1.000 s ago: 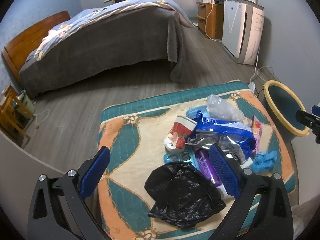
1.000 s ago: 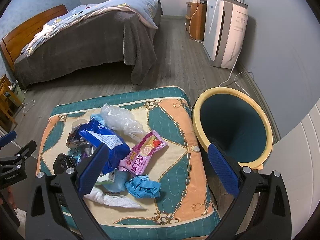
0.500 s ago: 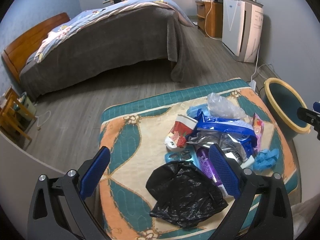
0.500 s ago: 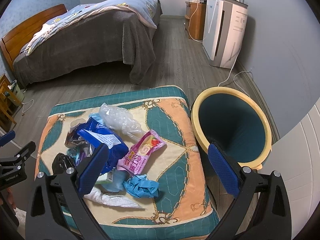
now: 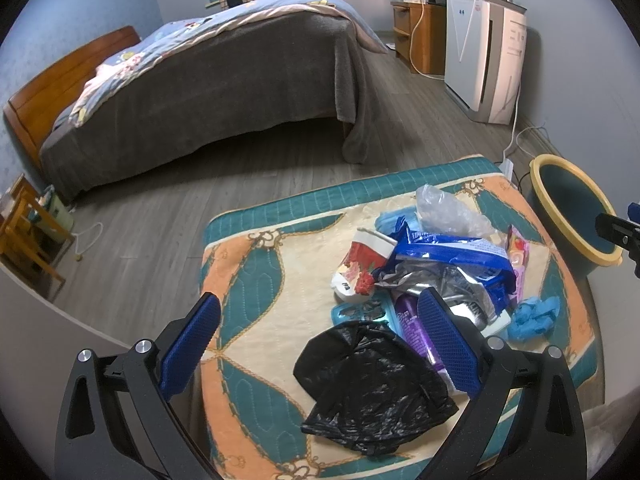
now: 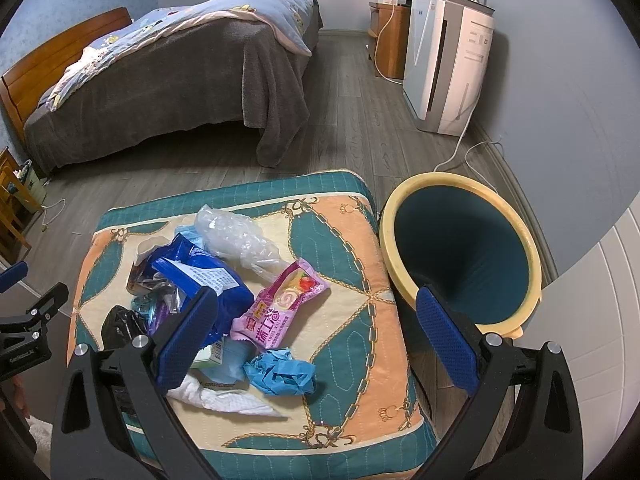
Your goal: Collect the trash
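A heap of trash lies on a teal and orange quilted cushion (image 5: 256,280) (image 6: 344,248). In it are a black plastic bag (image 5: 372,388), a blue foil wrapper (image 6: 200,276), a clear plastic bag (image 6: 236,236), a pink snack packet (image 6: 280,304), a crumpled blue glove (image 6: 280,372) and a red paper cup (image 5: 358,268). A teal bin with a yellow rim (image 6: 464,252) (image 5: 572,212) stands right of the cushion. My left gripper (image 5: 320,344) is open above the black bag. My right gripper (image 6: 316,336) is open over the cushion's right part, holding nothing.
A bed with a grey blanket (image 5: 208,80) fills the far left of the room. A white air purifier (image 6: 444,64) and a wooden cabinet (image 6: 390,40) stand along the right wall, with a white cable (image 6: 460,152) on the floor. Wooden furniture (image 5: 24,236) sits at far left.
Both views have shifted only slightly; the cushion and trash sit a touch differently in frame. Nothing was picked up and both grippers stay open.
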Tool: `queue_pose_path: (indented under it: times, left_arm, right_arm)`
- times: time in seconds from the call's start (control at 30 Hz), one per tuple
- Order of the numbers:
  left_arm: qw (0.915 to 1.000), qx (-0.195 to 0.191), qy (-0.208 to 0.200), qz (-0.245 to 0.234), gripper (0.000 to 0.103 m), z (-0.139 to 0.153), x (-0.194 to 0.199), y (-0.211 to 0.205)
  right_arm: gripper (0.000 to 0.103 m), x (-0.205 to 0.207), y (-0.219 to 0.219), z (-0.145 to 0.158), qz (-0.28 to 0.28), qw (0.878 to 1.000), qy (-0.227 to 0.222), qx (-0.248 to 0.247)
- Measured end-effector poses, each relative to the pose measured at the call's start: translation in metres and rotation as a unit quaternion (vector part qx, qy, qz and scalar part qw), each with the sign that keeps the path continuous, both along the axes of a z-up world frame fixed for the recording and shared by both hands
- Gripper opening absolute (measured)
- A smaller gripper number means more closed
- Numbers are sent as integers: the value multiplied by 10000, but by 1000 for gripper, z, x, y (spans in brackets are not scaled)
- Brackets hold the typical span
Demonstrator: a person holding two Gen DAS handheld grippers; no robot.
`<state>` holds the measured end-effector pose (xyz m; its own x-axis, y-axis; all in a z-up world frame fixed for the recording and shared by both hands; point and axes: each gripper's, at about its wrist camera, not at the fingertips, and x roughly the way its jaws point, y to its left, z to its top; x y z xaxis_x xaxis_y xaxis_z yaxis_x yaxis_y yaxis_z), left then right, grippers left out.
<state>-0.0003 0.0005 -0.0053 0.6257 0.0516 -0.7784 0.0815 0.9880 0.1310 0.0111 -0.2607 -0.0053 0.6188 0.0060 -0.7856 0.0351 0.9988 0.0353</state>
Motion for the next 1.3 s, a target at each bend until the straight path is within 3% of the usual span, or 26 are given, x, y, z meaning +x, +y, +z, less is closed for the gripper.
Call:
queue_pose_path:
  times: [0.73,0.93,1.1,1.2,1.3]
  left_arm:
    - [9999,-56,88,-47,98,-9,-1,7]
    - [9994,-243,194,-123,98,-14,16,3]
    - [9992,66,350,-173,98,-34,38,1]
    - [9981,154,426,-408,98,-46,48,-1]
    - [9963,-17,498,-696,98,-54,57,-1]
  right_arm:
    - [97,3,6,-1,26,9999,109,131]
    - [97,18,41,-18,849,9961,240,-61]
    - [97,36,69,-32,1659,9853,363,-174]
    - [97,50,76,-46,1876,9804,541,-263]
    - [97,62,77,-59,2143,9739,743,-123]
